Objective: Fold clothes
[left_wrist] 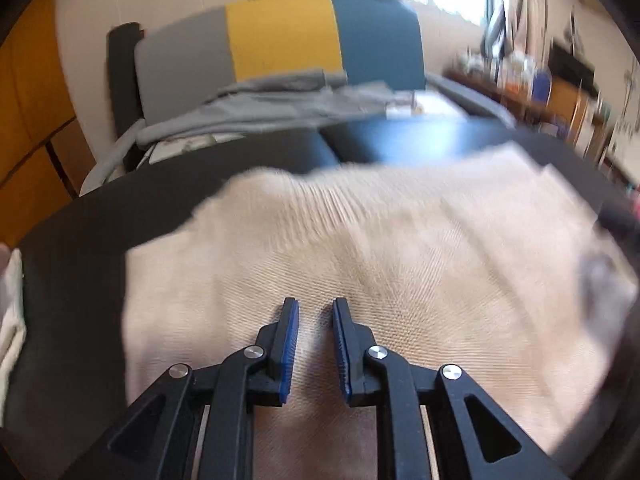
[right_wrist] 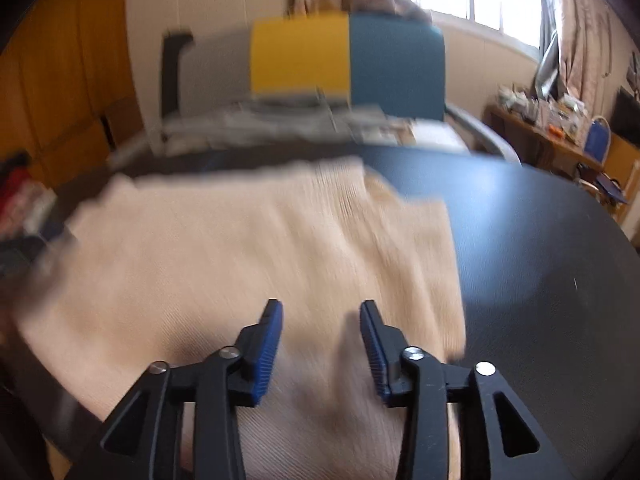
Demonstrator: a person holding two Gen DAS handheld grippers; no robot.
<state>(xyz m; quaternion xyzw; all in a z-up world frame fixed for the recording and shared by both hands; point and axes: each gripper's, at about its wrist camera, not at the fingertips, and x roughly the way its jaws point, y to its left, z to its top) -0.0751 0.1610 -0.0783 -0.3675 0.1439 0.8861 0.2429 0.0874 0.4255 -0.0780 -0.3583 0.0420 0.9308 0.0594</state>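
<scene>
A beige knit garment lies spread on the dark table, with a ribbed band along its far edge. My left gripper hovers over its near middle, open with a narrow gap and nothing between the blue pads. In the right wrist view the same beige garment covers the left and middle of the dark table. My right gripper is above the garment's near right part, open wide and holding nothing. Both views are blurred by motion.
Behind the table stands a chair with grey, yellow and teal back panels; grey clothes are draped on its seat. A cluttered wooden shelf is at the right. Orange-brown cabinets line the left wall. Coloured items sit at the left.
</scene>
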